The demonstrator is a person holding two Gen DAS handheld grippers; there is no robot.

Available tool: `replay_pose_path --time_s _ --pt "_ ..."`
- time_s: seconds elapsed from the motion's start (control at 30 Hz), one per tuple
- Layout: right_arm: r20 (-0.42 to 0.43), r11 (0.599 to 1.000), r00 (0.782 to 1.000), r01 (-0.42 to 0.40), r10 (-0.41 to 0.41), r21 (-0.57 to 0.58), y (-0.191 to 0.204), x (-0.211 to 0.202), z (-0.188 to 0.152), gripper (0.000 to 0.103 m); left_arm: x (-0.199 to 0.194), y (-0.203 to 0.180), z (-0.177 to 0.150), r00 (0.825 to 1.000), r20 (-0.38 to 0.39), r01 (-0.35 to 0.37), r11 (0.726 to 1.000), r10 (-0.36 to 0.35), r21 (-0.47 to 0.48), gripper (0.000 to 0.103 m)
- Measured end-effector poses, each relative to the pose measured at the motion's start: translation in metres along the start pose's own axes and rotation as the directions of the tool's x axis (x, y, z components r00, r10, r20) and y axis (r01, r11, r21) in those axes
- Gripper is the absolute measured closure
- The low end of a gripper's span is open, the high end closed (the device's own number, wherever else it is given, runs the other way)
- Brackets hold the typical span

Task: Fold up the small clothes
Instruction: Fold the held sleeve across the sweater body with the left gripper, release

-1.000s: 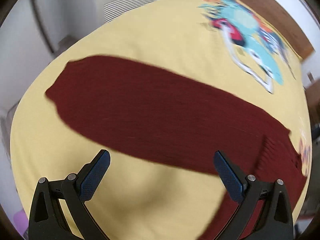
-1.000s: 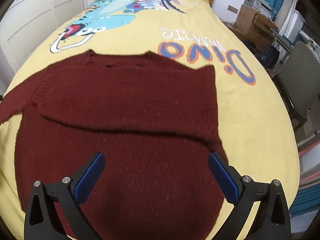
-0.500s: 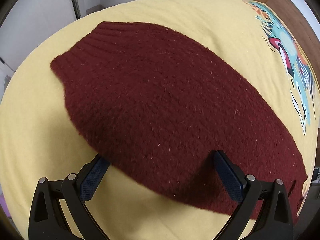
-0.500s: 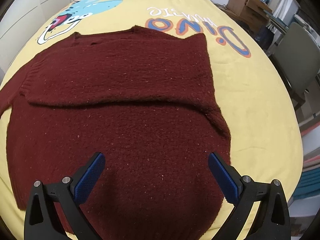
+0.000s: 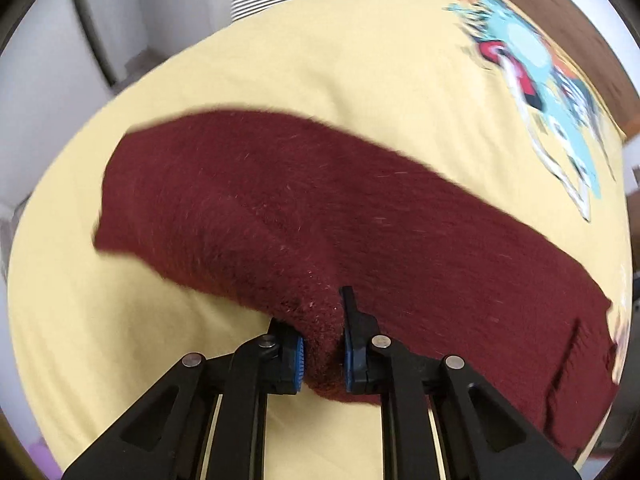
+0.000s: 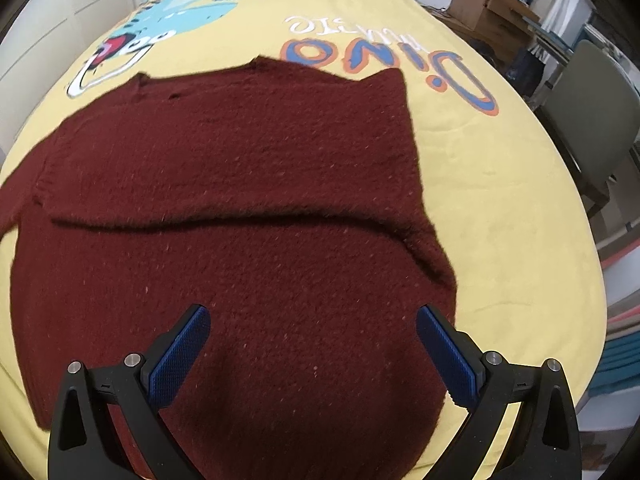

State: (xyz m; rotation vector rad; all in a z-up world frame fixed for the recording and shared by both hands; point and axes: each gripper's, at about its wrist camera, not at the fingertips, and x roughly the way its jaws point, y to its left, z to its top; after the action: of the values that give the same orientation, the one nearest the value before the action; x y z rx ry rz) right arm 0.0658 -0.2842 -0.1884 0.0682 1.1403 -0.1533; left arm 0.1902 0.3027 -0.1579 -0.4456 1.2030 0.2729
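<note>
The dark red knitted sweater (image 6: 248, 216) lies spread on the yellow dinosaur-print bedspread (image 6: 500, 184). The left claw (image 5: 322, 354) is clenched on a bunched fold of the sweater's edge; the right claw (image 6: 312, 354) hangs released over its body.

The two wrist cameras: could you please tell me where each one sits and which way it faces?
Left wrist: sits on the left claw, looking along its fingers at the sleeve of the maroon sweater pinched between them, on the yellow bedspread.
Right wrist: sits on the right claw, open above the sweater's body, looking toward the headboard; a grey chair stands at right.
Shared: the same sweater, bedspread and its dinosaur print.
</note>
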Motion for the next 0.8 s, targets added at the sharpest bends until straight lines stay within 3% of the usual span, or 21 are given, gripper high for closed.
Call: replay_pose_path --time_s 0.13,0.33,0.57,0.7,0.8 --pt "0.015 1.0 1.0 -0.001 0.001 0.02 -0.011 -0.003 0.01 0.001 -0.033 -0.034 0.001 0.999 0.038 -0.034 0.991 0.029 0.128 0.091" --pt "0.056 1.0 0.998 -0.008 0.007 0.025 -0.019 -0.014 0.023 0.001 -0.079 -0.099 -0.022 0.994 0.068 0.069 0.97 -0.087 0.233 0.092" --pt "0.109 0.999 0.994 -0.022 0.019 0.026 -0.028 -0.032 0.041 0.0 -0.1 -0.213 -0.046 0.972 0.053 0.19 0.901 -0.228 0.39 0.092" --pt "0.132 0.999 0.991 -0.028 0.023 0.034 -0.036 -0.04 0.055 0.001 -0.102 -0.284 -0.07 0.958 0.045 0.223 0.833 -0.284 0.506 0.092" --pt "0.141 0.997 0.989 -0.047 0.039 0.056 -0.043 -0.046 0.063 0.001 -0.09 -0.325 -0.093 0.948 0.003 0.266 0.799 -0.317 0.539 0.092"
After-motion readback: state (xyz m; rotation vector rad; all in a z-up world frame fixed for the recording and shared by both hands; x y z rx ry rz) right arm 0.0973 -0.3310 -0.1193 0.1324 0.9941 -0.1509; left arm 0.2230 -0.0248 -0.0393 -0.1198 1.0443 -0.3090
